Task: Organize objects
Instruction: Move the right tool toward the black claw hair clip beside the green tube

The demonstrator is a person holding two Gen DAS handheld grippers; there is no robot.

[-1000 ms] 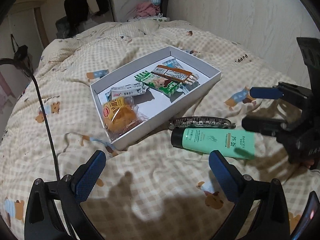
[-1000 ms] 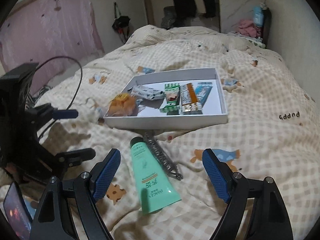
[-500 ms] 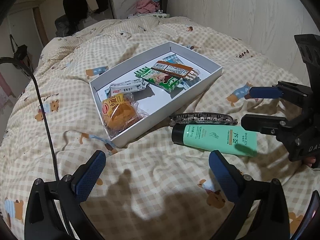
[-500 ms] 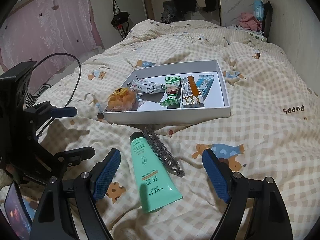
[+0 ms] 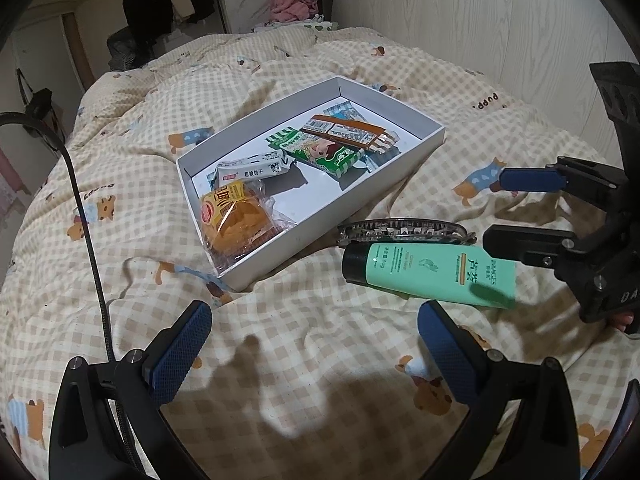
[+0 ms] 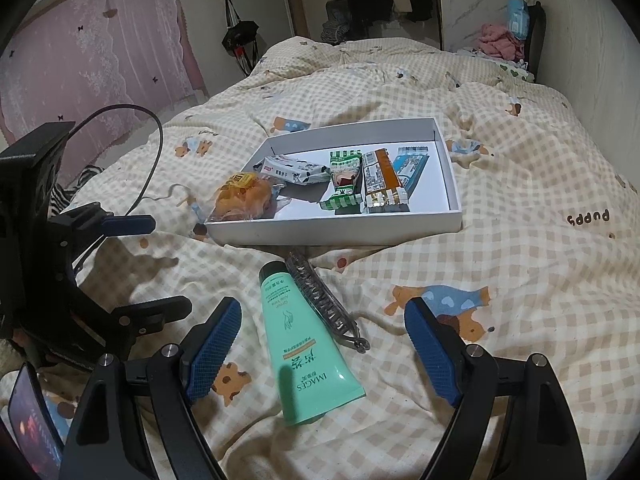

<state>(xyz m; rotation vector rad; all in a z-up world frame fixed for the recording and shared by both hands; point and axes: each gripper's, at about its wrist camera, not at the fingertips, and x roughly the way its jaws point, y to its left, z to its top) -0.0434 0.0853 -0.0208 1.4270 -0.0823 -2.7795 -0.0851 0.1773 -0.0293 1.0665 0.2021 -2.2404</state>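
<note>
Right wrist view shows you the quilted bed [image 6: 520,240] first, soft and rumpled, and that is your main hazard: anything you press down on will sink into the folds, so a pad could catch cloth with the object or shove the object aside. Next in size, the white tray [image 6: 454,184] sits ahead of you on a slope of quilt, already holding five snack packets; a knock on its near wall could tip or slide it. Just in front of that wall lies the green tube [image 6: 298,332], black cap toward the tray, flat printed end toward you, smooth and likely slippery. The hair clip [image 6: 320,300] lies touching the tube's right side, so closing on one may drag the other. Your right gripper [image 6: 322,346] hangs over the tube with jaws wide and nothing held; your left gripper [image 5: 314,344] is likewise spread and empty above bare quilt.
</note>
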